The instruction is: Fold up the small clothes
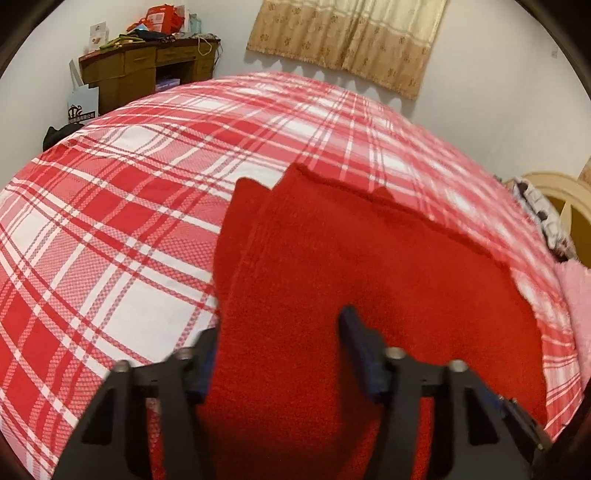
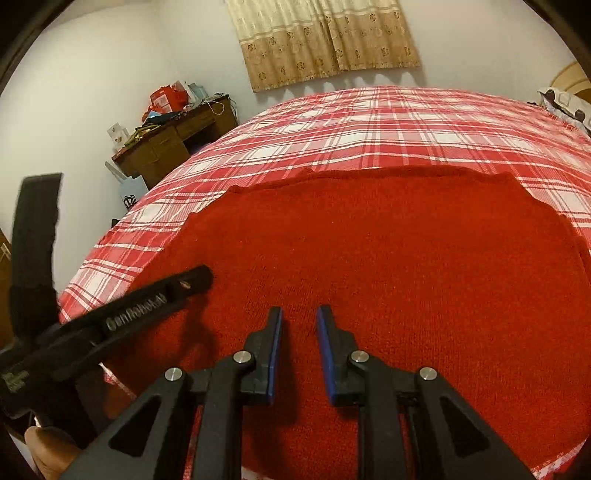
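Observation:
A red knit garment (image 1: 369, 266) lies flat on the red-and-white plaid bedsheet (image 1: 110, 221), with a folded layer along its left side. My left gripper (image 1: 280, 321) straddles the garment's near left edge. Cloth runs between its jaws and hides part of the left finger, and the right finger's blue pad stands bare, so it is open. In the right wrist view the top finger (image 2: 192, 278) of the left gripper rests on the garment (image 2: 406, 240) at its left edge. My right gripper (image 2: 299, 317) hovers over the garment's near middle, jaws a narrow gap apart with nothing between them.
A cluttered wooden desk (image 1: 147, 66) and a paper bag (image 1: 83, 103) stand beyond the bed's far left corner. A curtain (image 1: 351, 33) hangs on the back wall. A headboard (image 1: 557, 195), patterned bedding (image 1: 543, 218) and a pink blanket (image 1: 576, 295) lie right. A person's hand (image 2: 44, 454) holds the left gripper.

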`<state>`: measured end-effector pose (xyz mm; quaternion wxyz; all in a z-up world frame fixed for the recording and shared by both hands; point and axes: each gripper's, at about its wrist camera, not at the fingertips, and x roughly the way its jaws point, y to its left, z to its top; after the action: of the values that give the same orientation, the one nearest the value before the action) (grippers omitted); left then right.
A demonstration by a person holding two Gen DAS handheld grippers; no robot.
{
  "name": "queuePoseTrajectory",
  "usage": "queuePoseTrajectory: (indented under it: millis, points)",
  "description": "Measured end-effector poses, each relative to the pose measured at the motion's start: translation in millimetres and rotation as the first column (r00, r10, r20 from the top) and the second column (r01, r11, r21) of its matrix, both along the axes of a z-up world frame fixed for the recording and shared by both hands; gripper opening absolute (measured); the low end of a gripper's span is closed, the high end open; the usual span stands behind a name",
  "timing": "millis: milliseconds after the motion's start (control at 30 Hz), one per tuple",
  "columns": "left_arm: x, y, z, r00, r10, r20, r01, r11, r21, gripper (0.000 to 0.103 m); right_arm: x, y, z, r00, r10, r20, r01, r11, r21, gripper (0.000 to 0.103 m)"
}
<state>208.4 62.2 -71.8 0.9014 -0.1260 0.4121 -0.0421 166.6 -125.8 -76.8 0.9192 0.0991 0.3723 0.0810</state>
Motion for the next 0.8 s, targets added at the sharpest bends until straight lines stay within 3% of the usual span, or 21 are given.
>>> queuePoseTrajectory:
  millis: [33, 167, 267, 400, 533, 633, 800]
  points:
    - [-1.5, 3.4, 2.4, 1.000, 0.001, 0.016, 0.000, 1.000, -0.030, 0.029, -0.6, 1.1, 0.2, 1.000, -0.002, 0.002, 0.002, 1.000, -0.008, 0.020]
    - [-4.3, 7.8, 17.3, 0.998, -0.012, 0.062, 0.018, 0.994, -0.105, 0.024, -1.5, -0.6, 0.3, 1.000, -0.003, 0.005, 0.003, 1.000, -0.005, 0.020]
    - [-8.2, -6.5, 34.2, 0.993, -0.057, 0.108, 0.065, 0.995, -0.075, 0.024, -3.3, -4.3, 2.1, 1.000, -0.002, 0.008, 0.002, 1.000, 0.019, 0.020]
    - [-17.0, -33.9, 52.7, 0.977, -0.138, 0.164, 0.142, 0.990, -0.013, 0.023, -17.5, -34.6, 14.8, 0.998, -0.047, 0.036, 0.042, 0.991, 0.129, 0.020]
    - [-22.6, -70.7, 59.4, 0.953, -0.237, 0.188, 0.226, 0.971, 0.077, 0.023, -27.0, -69.0, 27.5, 0.992, -0.116, 0.054, 0.110, 0.988, 0.107, 0.020]
    - [-19.3, -96.4, 53.8, 0.938, -0.297, 0.179, 0.276, 0.952, 0.129, 0.023, -26.9, -101.3, 30.4, 0.988, -0.147, 0.036, 0.140, 0.978, 0.158, 0.020]
    - [-13.4, -115.8, 34.1, 0.932, -0.341, 0.125, 0.326, 0.937, 0.127, 0.023, -15.5, -126.3, 30.1, 0.992, -0.126, 0.012, 0.120, 0.966, 0.230, 0.023]
